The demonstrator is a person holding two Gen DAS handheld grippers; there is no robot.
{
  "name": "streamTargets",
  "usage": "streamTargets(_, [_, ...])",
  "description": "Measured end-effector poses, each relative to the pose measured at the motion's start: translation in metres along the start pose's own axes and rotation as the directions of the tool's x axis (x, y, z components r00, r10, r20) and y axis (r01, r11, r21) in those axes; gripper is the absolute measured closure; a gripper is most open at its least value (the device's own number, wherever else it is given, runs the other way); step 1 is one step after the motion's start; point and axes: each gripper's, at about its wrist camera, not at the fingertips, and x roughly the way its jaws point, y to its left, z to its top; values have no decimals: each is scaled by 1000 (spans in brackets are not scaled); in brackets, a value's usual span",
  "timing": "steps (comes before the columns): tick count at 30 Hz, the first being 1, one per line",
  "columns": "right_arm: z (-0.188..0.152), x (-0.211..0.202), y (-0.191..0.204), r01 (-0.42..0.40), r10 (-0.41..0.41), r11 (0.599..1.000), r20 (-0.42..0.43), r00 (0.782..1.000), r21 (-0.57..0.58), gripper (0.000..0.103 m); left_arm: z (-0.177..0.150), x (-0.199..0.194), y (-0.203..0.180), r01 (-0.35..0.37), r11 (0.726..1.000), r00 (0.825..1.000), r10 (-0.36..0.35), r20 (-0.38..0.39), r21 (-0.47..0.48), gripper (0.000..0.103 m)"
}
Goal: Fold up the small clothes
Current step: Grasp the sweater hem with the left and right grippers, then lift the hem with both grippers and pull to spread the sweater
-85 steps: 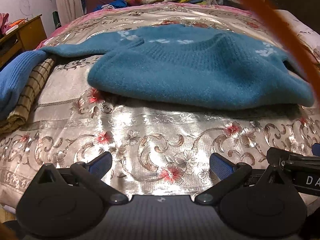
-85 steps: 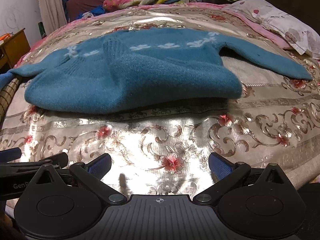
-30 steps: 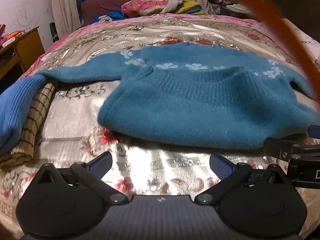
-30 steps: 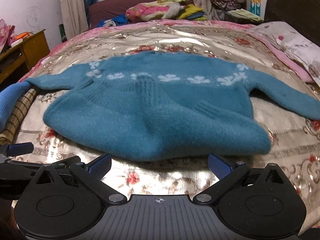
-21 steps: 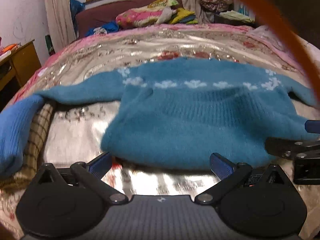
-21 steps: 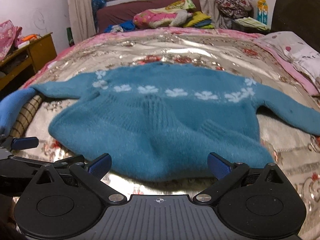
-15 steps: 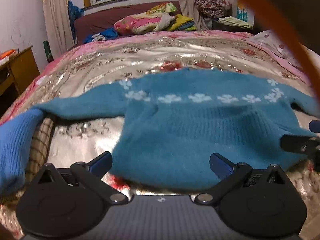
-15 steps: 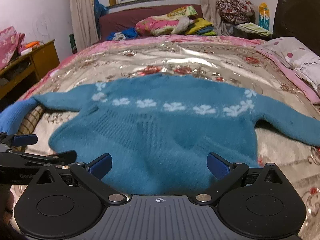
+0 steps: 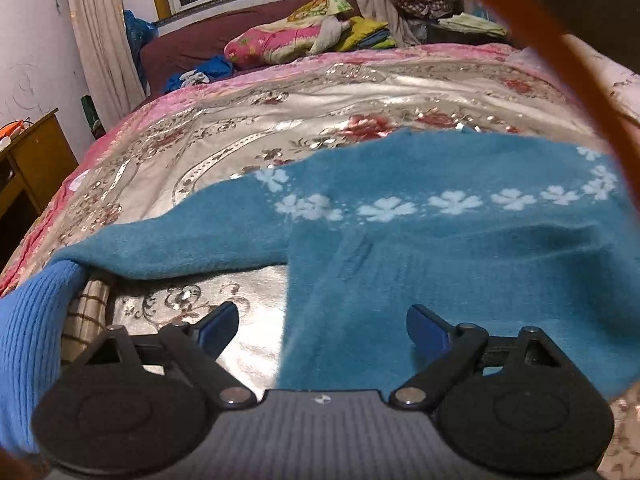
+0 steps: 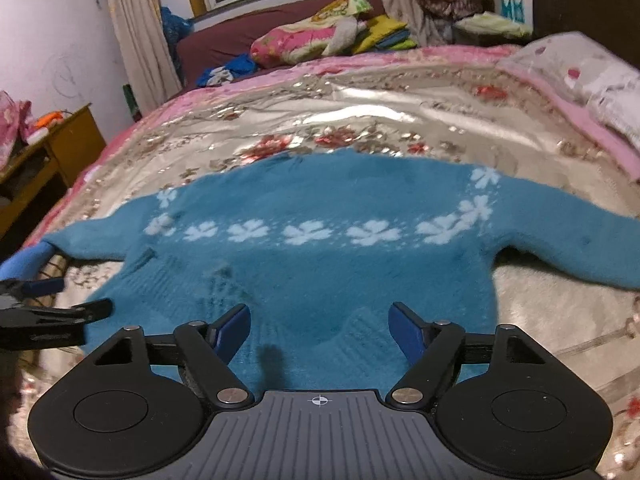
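A teal knitted sweater point(image 10: 320, 264) with a row of white flowers lies spread on the floral bedspread point(image 10: 380, 120), sleeves out to both sides; it also shows in the left wrist view point(image 9: 440, 248). My left gripper point(image 9: 322, 330) is open and empty over the sweater's near left edge. My right gripper point(image 10: 320, 330) is open and empty over the sweater's near hem, which is doubled over. The left gripper also shows at the left of the right wrist view point(image 10: 60, 300).
A bright blue knit point(image 9: 28, 340) and a checked cloth point(image 9: 86, 308) lie at the bed's left edge. A wooden nightstand point(image 10: 60, 148) stands left. Pillows and folded bedding point(image 10: 320, 36) are piled at the far end. A pink pillow point(image 10: 580, 80) lies right.
Both grippers have risen and moved forward from the bare bedspread in front of the sweater to above its near edge. Both stay open and empty.
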Motion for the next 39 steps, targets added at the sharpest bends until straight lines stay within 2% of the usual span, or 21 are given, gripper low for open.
streamTargets(5, [-13, 7, 12, -35, 34, 998, -36, 999, -47, 25, -5, 18, 8, 48, 999, 998, -49, -39, -24, 7])
streamTargets(10, [-18, 29, 23, -28, 21, 997, -95, 995, -69, 23, -4, 36, 5, 63, 998, 995, -63, -74, -2, 6])
streamTargets(13, [-22, 38, 29, -21, 10, 995, -117, 993, -98, 24, -3, 40, 7, 96, 995, 991, -98, -86, -25, 8])
streamTargets(15, [-25, 43, 30, -1, -14, 993, -123, 992, -122, 31, -4, 39, 11, 124, 991, 987, -128, -94, -50, 22])
streamTargets(16, [-26, 43, 29, -2, -13, 993, -125, 992, -121, 47, -5, 38, 13, 149, 987, 983, -155, -96, -66, 33])
streamTargets(17, [-26, 43, 27, -11, -3, 994, -131, 991, -109, 59, -6, 35, 15, 158, 984, 982, -165, -90, -79, 40])
streamTargets(19, [-26, 40, 23, -34, 23, 996, -136, 990, -81, 66, -6, 29, 16, 156, 986, 984, -161, -79, -66, 52])
streamTargets(21, [-25, 35, 22, -46, 35, 996, -129, 991, -81, 71, -6, 24, 18, 162, 985, 983, -167, -75, -63, 59])
streamTargets(23, [-26, 29, 24, -57, 46, 995, -126, 991, -84, 77, -6, 20, 21, 195, 978, 977, -200, -71, -78, 72])
streamTargets(25, [-27, 22, 26, -67, 56, 994, -120, 991, -89, 80, -7, 14, 23, 218, 973, 973, -223, -64, -81, 77])
streamTargets(31, [-37, -10, 29, -115, 102, 985, -102, 990, -131, 85, -17, -4, 30, 270, 960, 960, -275, -60, -80, 79])
streamTargets(39, [-76, -36, 39, -93, 64, 962, -118, 991, -258, 85, -47, -31, 40, 309, 943, 946, -318, -57, -120, 79])
